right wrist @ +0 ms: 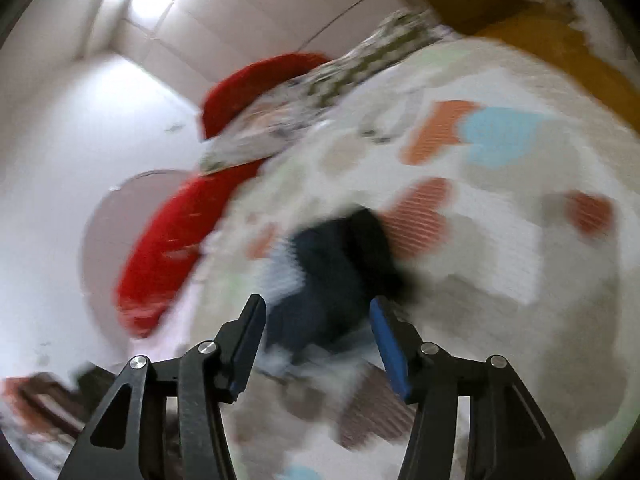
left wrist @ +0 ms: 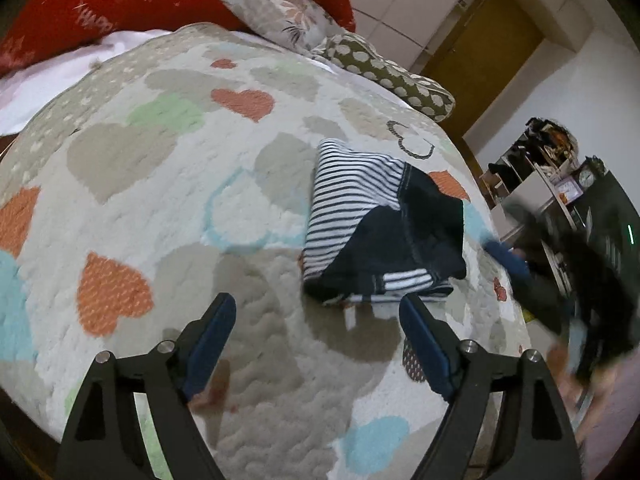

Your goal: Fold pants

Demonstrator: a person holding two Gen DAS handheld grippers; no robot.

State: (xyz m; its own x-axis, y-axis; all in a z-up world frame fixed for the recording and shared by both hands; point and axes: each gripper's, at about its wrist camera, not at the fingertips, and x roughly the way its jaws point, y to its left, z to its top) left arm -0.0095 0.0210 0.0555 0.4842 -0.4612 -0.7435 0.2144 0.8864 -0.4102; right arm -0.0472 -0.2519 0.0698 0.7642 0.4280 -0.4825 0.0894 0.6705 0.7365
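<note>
The pants (left wrist: 376,224), navy with white-and-navy stripes, lie folded in a compact bundle on the heart-patterned bedspread (left wrist: 160,184). My left gripper (left wrist: 316,312) is open and empty, just in front of the bundle's near edge. The right gripper shows at the right edge of the left wrist view as a blurred dark shape with a blue pad (left wrist: 508,260), beside the bundle. In the right wrist view my right gripper (right wrist: 316,316) is open and empty above the pants (right wrist: 328,276); this view is heavily blurred.
Red pillows (left wrist: 120,4), a floral pillow (left wrist: 280,12) and a dotted pillow (left wrist: 392,76) lie at the head of the bed. A brown door (left wrist: 488,52) and cluttered shelves (left wrist: 536,168) stand beyond the bed's right edge.
</note>
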